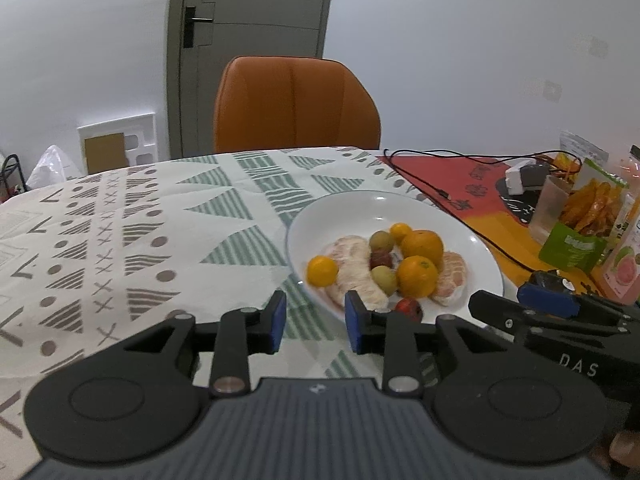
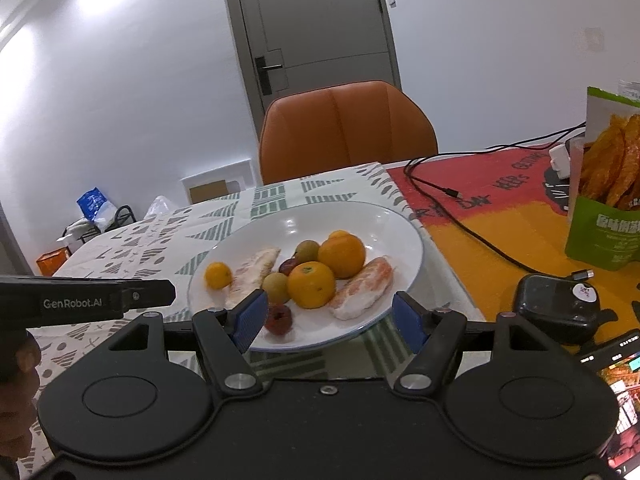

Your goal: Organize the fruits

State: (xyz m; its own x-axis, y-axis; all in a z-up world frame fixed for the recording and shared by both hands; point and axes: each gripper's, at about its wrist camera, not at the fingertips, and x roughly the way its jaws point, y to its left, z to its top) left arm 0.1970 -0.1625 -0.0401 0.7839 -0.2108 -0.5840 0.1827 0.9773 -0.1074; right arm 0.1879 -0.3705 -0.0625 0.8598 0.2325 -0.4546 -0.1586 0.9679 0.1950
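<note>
A white plate (image 1: 472,240) (image 2: 360,220) on the patterned tablecloth holds mixed fruit. Two oranges (image 1: 418,276) (image 2: 311,285) lie among smaller yellow citrus (image 1: 322,271) (image 2: 218,275), green-brown round fruits (image 1: 382,241) (image 2: 276,287), small red fruits (image 1: 409,307) (image 2: 279,319) and peeled pomelo segments (image 1: 356,268) (image 2: 360,294). My left gripper (image 1: 316,322) is open, just short of the plate's near-left rim. My right gripper (image 2: 334,320) is open wide above the plate's near edge, nothing between its fingers. The right gripper also shows at the right of the left wrist view (image 1: 532,312).
An orange chair (image 1: 296,104) (image 2: 346,132) stands behind the table before a grey door. On the red-orange mat to the right lie a black cable (image 2: 472,232), snack bags (image 1: 584,224) (image 2: 608,192), a black device (image 2: 556,304) and a lit phone (image 2: 616,376).
</note>
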